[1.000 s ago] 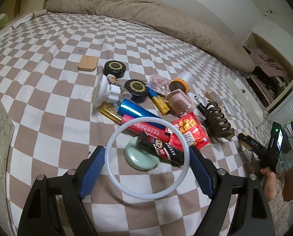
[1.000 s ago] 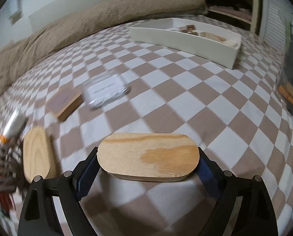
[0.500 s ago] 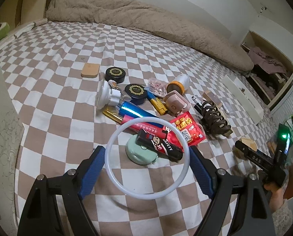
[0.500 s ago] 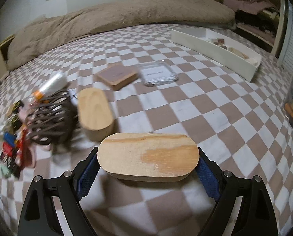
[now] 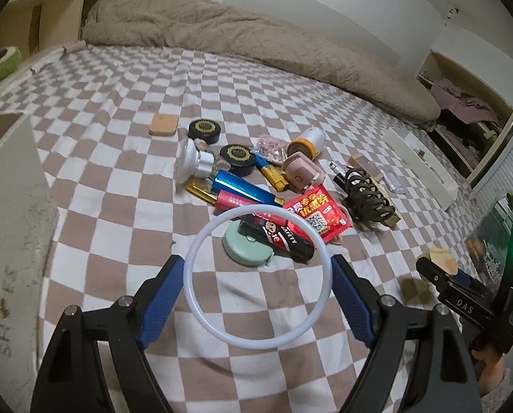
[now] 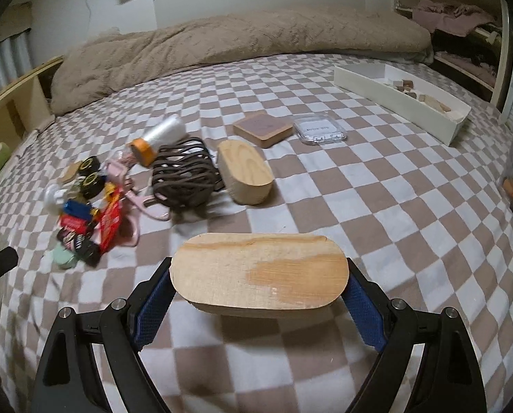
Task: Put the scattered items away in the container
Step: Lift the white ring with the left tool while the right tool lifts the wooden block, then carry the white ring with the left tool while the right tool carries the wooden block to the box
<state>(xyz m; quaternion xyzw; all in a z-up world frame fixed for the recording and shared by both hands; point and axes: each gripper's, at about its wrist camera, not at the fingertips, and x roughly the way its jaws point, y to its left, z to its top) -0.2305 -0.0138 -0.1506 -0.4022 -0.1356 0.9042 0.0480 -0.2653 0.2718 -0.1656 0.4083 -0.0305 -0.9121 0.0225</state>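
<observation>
My left gripper (image 5: 256, 282) is shut on a white ring (image 5: 194, 251), held above the checkered bed. A pile of small items lies beyond it: a blue tube (image 5: 242, 187), a red packet (image 5: 316, 211), a mint disc (image 5: 239, 251), black round tins (image 5: 205, 130) and a brown claw clip (image 5: 366, 196). My right gripper (image 6: 259, 285) is shut on an oval wooden block (image 6: 260, 272), held above the bed. It also shows in the left wrist view (image 5: 439, 275). A second oval wooden block (image 6: 244, 168) lies by the claw clip (image 6: 184, 175).
A cream box wall (image 5: 12, 186) stands close at the left. A long white tray (image 6: 387, 94) with small blocks lies at the far right. A square wooden coaster (image 6: 261, 127) and a clear plastic case (image 6: 320, 130) lie on the bed. A beige duvet (image 6: 222, 38) lies at the back.
Both grippers have pulled back with their loads. The right view has swung left, so the item pile and second wooden block are now in view. The cream box has entered the left view.
</observation>
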